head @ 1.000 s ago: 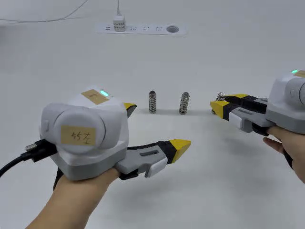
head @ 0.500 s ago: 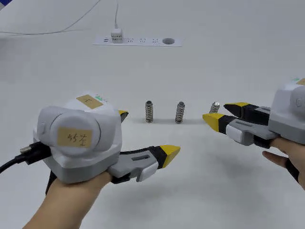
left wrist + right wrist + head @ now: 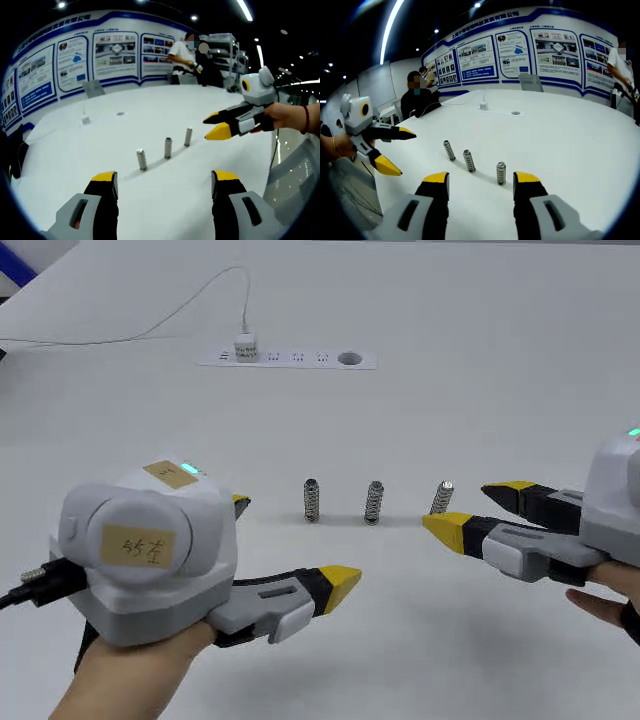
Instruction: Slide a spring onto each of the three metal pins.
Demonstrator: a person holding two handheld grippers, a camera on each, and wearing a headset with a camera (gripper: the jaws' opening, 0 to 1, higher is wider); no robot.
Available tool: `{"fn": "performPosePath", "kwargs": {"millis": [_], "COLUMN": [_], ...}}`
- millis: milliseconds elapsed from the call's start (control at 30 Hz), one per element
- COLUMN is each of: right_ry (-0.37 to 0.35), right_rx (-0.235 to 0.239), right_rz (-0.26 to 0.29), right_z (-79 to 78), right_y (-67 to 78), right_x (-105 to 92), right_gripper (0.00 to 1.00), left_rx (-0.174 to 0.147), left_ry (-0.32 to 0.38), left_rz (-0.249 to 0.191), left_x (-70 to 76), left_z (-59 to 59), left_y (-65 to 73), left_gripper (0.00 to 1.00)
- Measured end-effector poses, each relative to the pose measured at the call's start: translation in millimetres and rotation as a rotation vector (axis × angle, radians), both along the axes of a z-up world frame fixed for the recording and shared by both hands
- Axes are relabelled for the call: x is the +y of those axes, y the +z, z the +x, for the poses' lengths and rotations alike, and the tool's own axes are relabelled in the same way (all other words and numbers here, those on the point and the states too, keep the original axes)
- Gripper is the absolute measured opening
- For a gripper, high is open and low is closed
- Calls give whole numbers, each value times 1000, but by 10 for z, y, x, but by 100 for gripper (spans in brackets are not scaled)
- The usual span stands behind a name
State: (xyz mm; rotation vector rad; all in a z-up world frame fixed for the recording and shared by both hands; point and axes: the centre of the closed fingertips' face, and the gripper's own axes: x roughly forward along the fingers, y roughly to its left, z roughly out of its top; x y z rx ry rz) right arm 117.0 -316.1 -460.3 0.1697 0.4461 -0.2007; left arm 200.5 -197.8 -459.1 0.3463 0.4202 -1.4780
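Note:
Three upright metal pins stand in a row on the white table, each with a coiled spring around it: the left spring [image 3: 311,500], the middle spring [image 3: 374,502] and the right spring [image 3: 441,497]. My left gripper [image 3: 290,540] hovers open and empty in front of the row, toward its left end. My right gripper [image 3: 472,508] is open and empty just right of the right spring, not touching it. The left gripper view shows the springs [image 3: 168,147] beyond its own open jaws [image 3: 165,180]. In the right gripper view the nearest spring [image 3: 501,173] stands just ahead of the open gripper [image 3: 481,179].
A white power strip [image 3: 290,358] with a plugged charger and its cable lies at the far side of the table. Bare table [image 3: 450,640] surrounds the row. People sit or stand at the table's far edge [image 3: 417,97], well away.
My right gripper has drawn back from the right spring and its jaws stand wider apart. The left gripper has drifted slightly left. The head camera tilted, shifting the whole picture down.

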Motion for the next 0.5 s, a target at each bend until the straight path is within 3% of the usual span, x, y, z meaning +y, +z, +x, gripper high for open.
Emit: {"fn": "performPosePath", "kwargs": {"millis": [100,500], "right_ry": [17,20], "right_rx": [4,45], "right_rz": [-25,-21], "right_z": [-24,-134], "right_y": [34,40], "right_x": [41,166], "right_gripper": [55,62], "left_rx": [2,3], "left_ry": [8,35], "left_rz": [0,16], "left_x": [52,207], "left_z": [10,36], "left_y": [17,34], "left_gripper": [78,82]}}
